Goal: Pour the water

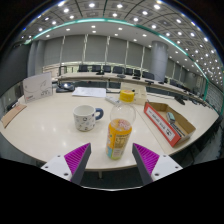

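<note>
Gripper [110, 160] spread wide behind orange-liquid bottle [120, 135], white mug [86, 118] beside.

The room is a large office with a pale round table [40, 130] in front. Behind it, at 12 o'clock, stand long desks [110, 78] with dark chairs [100, 69]. Tall windows [100, 48] with grey pillars fill the far wall. The ceiling [110, 15] has rows of small round lamps and a green light strip [150, 32].

Open claw [112, 160], bottle [120, 133] between fingers, mug [86, 118] beyond
</note>
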`<state>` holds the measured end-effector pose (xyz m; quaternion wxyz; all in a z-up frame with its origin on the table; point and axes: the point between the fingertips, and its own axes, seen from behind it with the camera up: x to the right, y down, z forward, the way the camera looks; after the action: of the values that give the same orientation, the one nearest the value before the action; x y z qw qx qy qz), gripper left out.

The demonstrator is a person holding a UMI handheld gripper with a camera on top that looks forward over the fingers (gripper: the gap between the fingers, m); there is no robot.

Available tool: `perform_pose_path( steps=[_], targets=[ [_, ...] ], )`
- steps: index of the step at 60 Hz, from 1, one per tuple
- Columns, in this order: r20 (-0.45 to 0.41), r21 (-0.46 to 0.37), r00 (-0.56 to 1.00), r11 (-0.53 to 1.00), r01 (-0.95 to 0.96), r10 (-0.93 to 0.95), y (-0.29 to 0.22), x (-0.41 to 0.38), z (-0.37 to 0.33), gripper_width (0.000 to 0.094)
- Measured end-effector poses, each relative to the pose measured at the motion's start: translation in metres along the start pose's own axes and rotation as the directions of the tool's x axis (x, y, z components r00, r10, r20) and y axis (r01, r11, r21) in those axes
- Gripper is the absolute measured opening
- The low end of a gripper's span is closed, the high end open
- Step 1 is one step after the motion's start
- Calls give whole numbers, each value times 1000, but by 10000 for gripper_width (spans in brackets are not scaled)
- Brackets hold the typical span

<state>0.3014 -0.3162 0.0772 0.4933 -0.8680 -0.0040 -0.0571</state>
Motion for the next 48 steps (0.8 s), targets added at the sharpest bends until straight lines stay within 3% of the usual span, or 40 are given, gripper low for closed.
perform_pose_path(
  steps=[11, 14, 17, 28, 35, 41, 48],
  targets=[
    [46, 61, 998, 997, -53, 51, -19, 19, 65, 808],
    [59, 81, 997, 995, -55, 51, -23, 16, 71, 709],
    [66, 93, 997, 994, -53, 47, -26, 16, 79, 524],
    [76, 136, 996, 990, -47, 37, -39, 18, 86, 421],
    [96, 124, 995, 992, -16, 4, -49, 16, 81, 419],
    [36, 132, 996, 988, 78, -83, -68, 28, 80, 418],
    [-98, 122, 961, 956, 268, -257, -99, 52, 92, 418]
  ],
)
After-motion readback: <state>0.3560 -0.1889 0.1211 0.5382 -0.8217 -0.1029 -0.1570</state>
